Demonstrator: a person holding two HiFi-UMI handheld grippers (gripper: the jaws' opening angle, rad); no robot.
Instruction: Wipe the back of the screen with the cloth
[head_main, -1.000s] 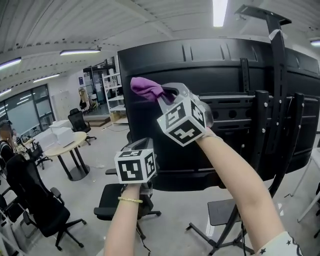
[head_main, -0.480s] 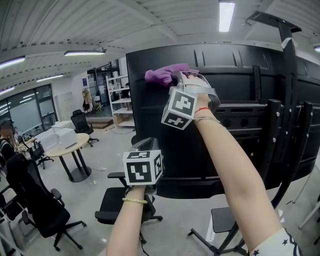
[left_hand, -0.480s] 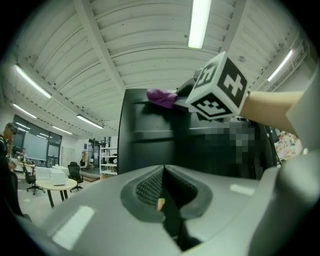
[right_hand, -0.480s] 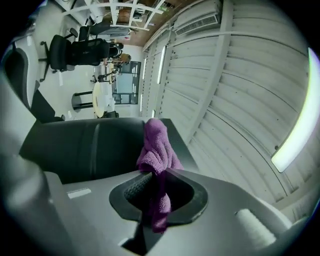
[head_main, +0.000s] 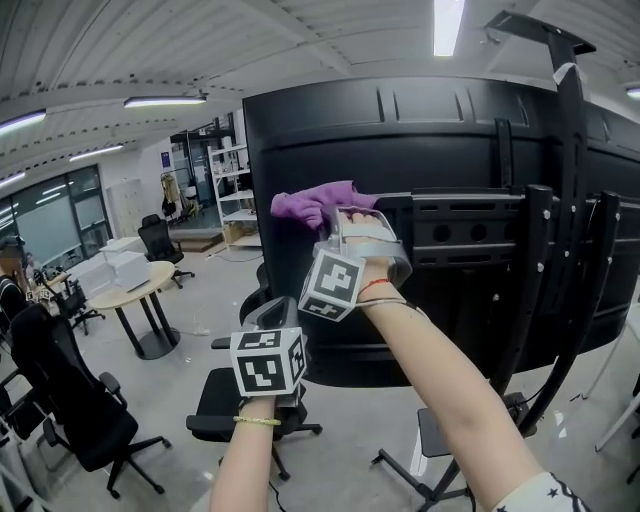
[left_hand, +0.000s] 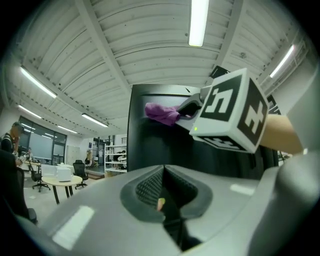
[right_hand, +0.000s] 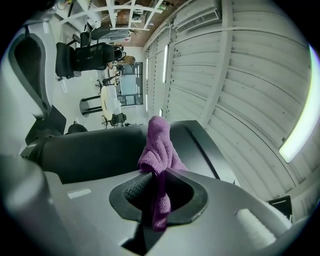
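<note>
The large black back of the screen (head_main: 420, 150) fills the upper right of the head view, on a black stand. My right gripper (head_main: 340, 213) is shut on a purple cloth (head_main: 312, 204), which presses against the screen's left part. The right gripper view shows the cloth (right_hand: 159, 150) pinched between the jaws, bunched up against the dark panel (right_hand: 90, 150). My left gripper (head_main: 272, 318) hangs lower left, away from the screen, jaws closed with nothing between them. From the left gripper view the cloth (left_hand: 161, 113) and the screen (left_hand: 150, 145) lie ahead and above.
The screen's black stand (head_main: 560, 250) with vertical rails and a mounting bracket (head_main: 470, 215) runs down the right side. Black office chairs (head_main: 60, 400) and a round table (head_main: 135, 290) stand on the floor at the left. Shelving (head_main: 225, 185) is further back.
My right gripper with the cloth swept up along the screen, then came back down and slightly left to mid-height. The left gripper dropped a little.
</note>
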